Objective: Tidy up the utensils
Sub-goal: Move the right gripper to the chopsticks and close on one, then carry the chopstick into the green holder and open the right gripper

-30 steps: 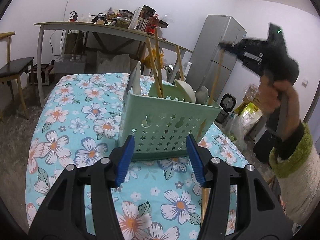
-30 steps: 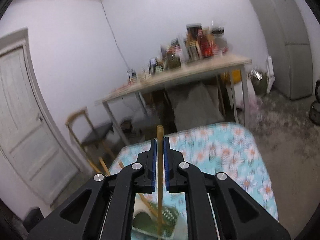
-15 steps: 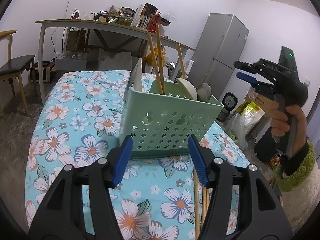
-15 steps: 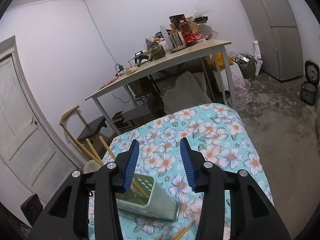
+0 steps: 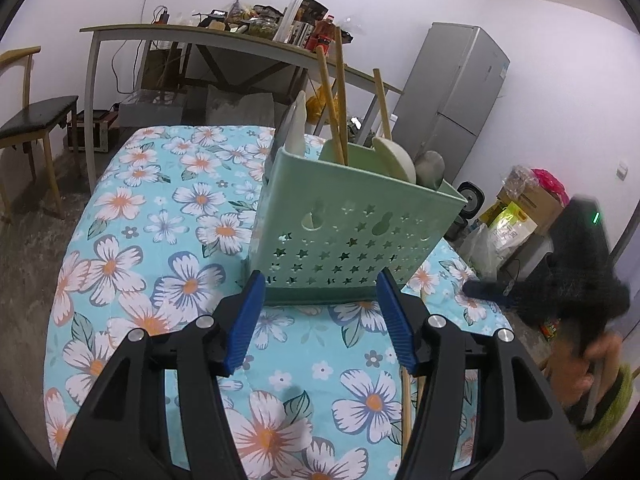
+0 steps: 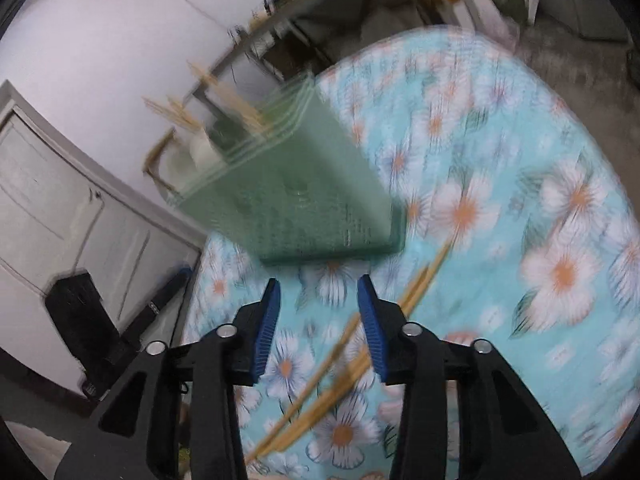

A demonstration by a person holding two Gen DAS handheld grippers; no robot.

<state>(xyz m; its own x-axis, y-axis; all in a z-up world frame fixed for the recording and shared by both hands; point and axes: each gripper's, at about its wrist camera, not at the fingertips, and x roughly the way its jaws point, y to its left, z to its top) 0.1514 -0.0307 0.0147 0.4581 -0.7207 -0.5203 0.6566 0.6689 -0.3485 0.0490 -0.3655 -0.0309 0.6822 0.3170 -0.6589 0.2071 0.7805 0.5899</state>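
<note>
**Loose chopsticks next, basket standing ready**

Holds the left tool [image 5: 320, 320] low over the flowered counter [image 5: 160, 220], jaws set well apart with nothing between the pads. Points it at the foot of the green basket [image 5: 352, 232], tips flanking the near wall; cannot tell whether touching. Looks parked there to steady the basket against a shove, not to lift it, the gap being far too narrow for that width.

Aims the right tool [image 6: 318, 320] at a downward slant over the loose chopsticks [image 6: 416, 284], lying flat on the cloth just beside the basket's base. Has just been narrowing its jaws a little, yet grips nothing: partly open, pads clear of the sticks passing beneath the right finger. Probably sizing the gap for one thin stick before pinching. Blurs most of that view, so cannot count the sticks; several at least. Calls for a low, flat approach, for fear of rolling the sticks or raising two at once.

Further off, finds the sorted share standing in the basket near the counter's middle: upright chopsticks [image 5: 340, 92] leaning in one section, spoons [image 5: 394, 160] bowl-up in the next to the right, a pale flat blade at the left end. Suggests handle-down sorting by kind, a good part done.

Beyond the counter, takes in a cluttered table [image 5: 200, 34], a chair [image 5: 36, 116] and a fridge [image 5: 452, 92], none of it part of the job
</note>
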